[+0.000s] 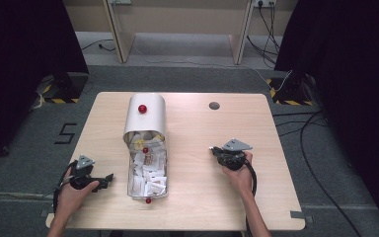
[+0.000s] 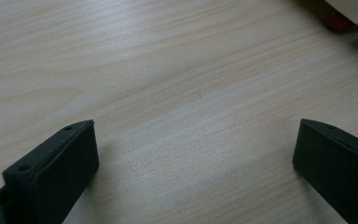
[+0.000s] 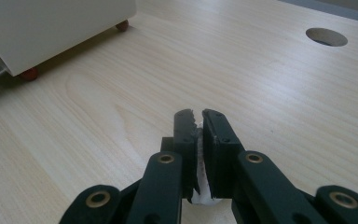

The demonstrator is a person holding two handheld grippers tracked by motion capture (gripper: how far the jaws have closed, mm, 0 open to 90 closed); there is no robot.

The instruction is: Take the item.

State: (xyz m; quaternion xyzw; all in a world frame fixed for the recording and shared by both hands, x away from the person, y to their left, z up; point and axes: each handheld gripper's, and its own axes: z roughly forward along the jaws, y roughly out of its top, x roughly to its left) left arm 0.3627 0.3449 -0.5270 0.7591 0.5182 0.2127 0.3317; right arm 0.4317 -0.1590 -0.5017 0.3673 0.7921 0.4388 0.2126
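On the table, right of the packet-filled bin, the right gripper has jaws pinched tight on a white packet. Left gripper rests w/ jaws wide, empty. Step looks like carry-out; next prob. calls for a set-down spot, then release.

Even, soft overhead light keeps the pale counter bright and free of glare in the high view against dark curtains at both sides, while both tool views are slightly blurred, with faint shadows beneath the black jaws.
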